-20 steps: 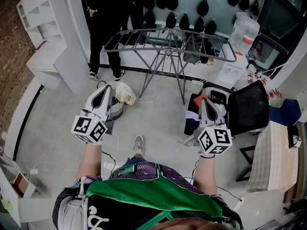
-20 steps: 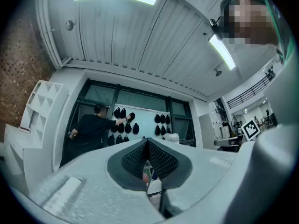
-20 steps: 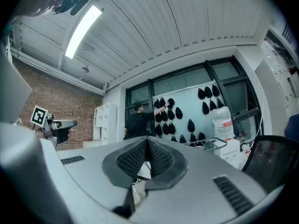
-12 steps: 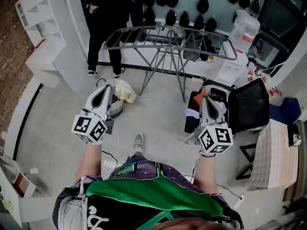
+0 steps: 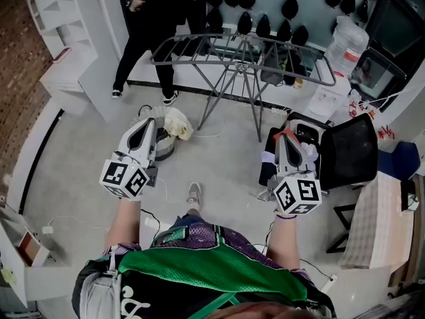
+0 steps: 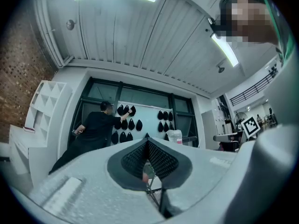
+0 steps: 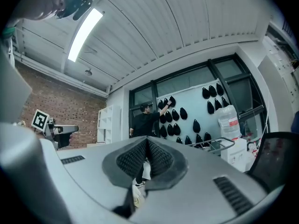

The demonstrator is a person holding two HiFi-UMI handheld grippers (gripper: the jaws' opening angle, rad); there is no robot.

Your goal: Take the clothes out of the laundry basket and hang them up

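The person in black (image 5: 153, 25) by the far wall has stepped into a wider stance, while both grippers hang where they were. The left gripper (image 5: 147, 123) has its fingers closed together on nothing, and so does the right gripper (image 5: 284, 141). A pale cloth (image 5: 176, 122) is draped over the rim of a round basket (image 5: 163, 150) on the floor, just past the left gripper. Beside the black chair (image 5: 348, 151) lies a heap of clothes (image 5: 267, 168), perhaps in a second container, though the right gripper covers much of it. The drying rack (image 5: 199, 47) stands beyond, between the basket and the far wall.
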